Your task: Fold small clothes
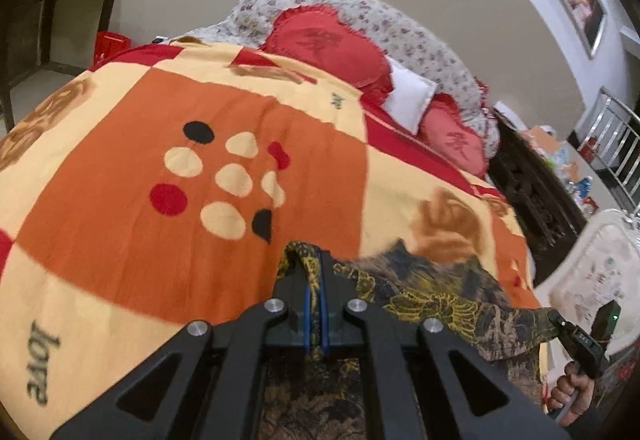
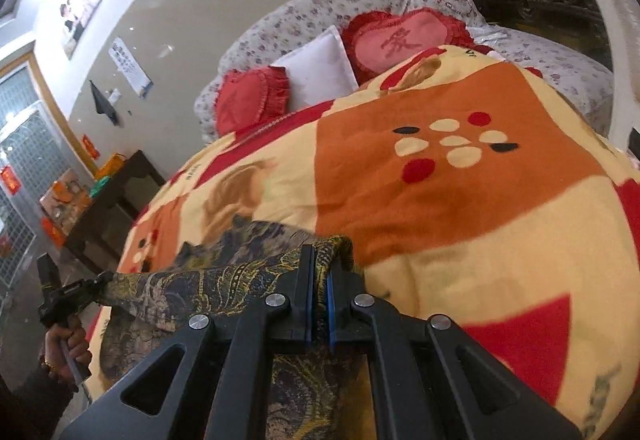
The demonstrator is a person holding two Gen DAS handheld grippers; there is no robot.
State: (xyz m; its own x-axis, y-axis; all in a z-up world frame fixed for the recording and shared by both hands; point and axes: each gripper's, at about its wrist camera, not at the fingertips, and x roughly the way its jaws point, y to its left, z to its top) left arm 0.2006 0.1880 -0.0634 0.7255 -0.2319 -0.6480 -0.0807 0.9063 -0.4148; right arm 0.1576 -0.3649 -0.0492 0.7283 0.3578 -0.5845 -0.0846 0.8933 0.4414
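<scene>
Bed w/ orange blanket ahead; your left claw & right claw each pinch the patterned garment corners near you. Light, floppy fabric: grip edges.

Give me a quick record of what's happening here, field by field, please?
Setting: bed covered by an orange, cream and red blanket
Item handled: dark garment with yellow pattern
Left tool: shut on one end of the garment
Right tool: shut on the other end
Garment state: stretched between both tools, partly hanging below them
Behind: red heart cushions, white pillow
</scene>
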